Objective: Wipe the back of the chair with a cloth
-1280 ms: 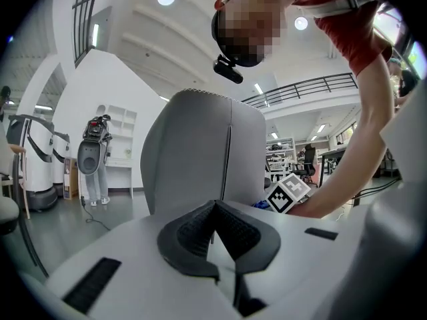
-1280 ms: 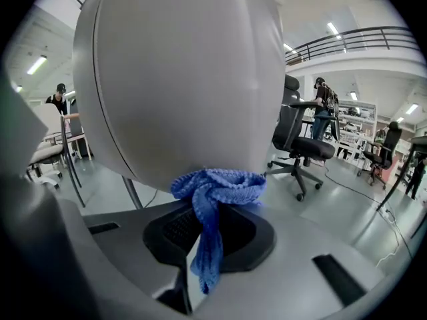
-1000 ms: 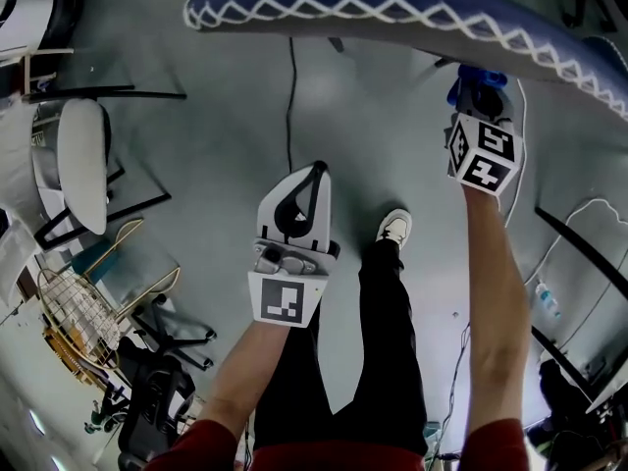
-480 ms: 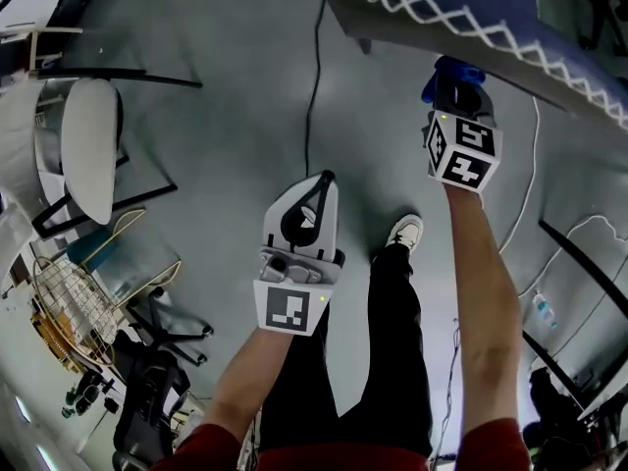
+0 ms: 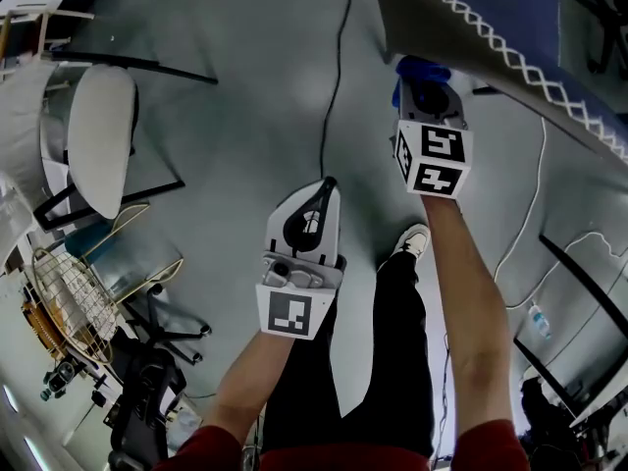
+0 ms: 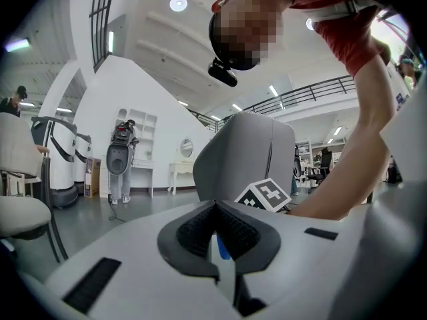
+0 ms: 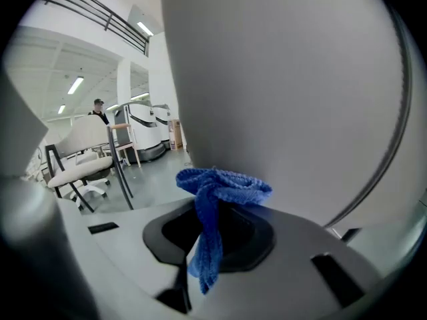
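Note:
The chair's grey back (image 5: 417, 13), edged with blue fabric and white zigzag stitching (image 5: 510, 47), crosses the head view's top right. My right gripper (image 5: 424, 84) is shut on a blue cloth (image 5: 416, 69), and the bunched cloth (image 7: 223, 184) presses against the chair back (image 7: 287, 92), which fills the right gripper view. My left gripper (image 5: 325, 184) hangs lower, over the floor and apart from the chair, jaws shut with nothing held. In the left gripper view the left gripper (image 6: 215, 231) points at the chair back (image 6: 247, 149) and the right gripper's marker cube (image 6: 265, 195).
A black cable (image 5: 340, 67) runs across the grey floor. A white chair (image 5: 98, 140) and a wire basket (image 5: 67, 304) stand at the left. My shoe (image 5: 413, 241) is below the right gripper. A white cable (image 5: 537, 204) lies at the right. A person (image 6: 123, 159) stands far off.
The right gripper has carried the cloth leftward and down the view along the chair back. The chair has shifted toward the view's upper right. The left gripper has barely moved.

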{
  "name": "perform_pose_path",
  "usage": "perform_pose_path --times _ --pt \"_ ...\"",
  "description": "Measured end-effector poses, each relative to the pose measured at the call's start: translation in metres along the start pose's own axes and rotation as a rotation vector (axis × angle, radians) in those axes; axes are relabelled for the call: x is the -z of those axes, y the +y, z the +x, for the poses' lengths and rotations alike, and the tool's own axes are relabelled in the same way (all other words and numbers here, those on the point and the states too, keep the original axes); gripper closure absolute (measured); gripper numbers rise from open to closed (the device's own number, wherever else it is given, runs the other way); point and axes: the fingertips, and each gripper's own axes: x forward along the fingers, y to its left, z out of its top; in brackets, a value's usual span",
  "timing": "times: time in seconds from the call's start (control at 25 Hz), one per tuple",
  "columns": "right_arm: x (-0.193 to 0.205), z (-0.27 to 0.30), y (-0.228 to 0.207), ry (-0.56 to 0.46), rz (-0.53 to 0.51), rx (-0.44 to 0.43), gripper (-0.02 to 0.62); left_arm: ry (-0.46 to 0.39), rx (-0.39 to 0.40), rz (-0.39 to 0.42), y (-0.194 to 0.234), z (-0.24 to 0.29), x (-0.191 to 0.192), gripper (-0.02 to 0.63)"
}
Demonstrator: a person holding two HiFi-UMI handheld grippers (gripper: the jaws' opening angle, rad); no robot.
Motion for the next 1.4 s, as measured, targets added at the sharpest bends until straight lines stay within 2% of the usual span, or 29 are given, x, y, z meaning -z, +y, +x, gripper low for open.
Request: perform_pose_path --times 0.2,0.48,0.68,0.92,1.2,1.4 --pt "-0.012 0.009 0.032 0.003 0.0 -0.025 0.535 0.003 0.001 0.009 0.013 -0.006 -0.006 0.592" --pt "-0.007 -0.005 0.023 0.004 0.006 -0.032 0.535 0.011 0.011 0.022 0.006 -0.002 -0.007 0.592" --pt "-0.006 -0.039 0.006 -0.033 0.031 -0.025 0.535 0.012 0.03 0.02 -0.015 0.008 -0.011 0.592" --pt "-0.016 -0.111 -0.035 -0.121 0.069 0.029 0.535 0.007 0.063 0.027 -0.043 0.028 -0.022 0.592" --pt "-0.03 -0.208 -0.112 -0.215 0.068 0.161 0.535 -0.002 0.104 0.034 -0.095 0.06 -0.04 0.592" --pt "-0.029 -0.244 -0.163 -0.237 0.097 0.241 0.535 -0.012 0.134 0.046 -0.131 0.08 -0.052 0.592"
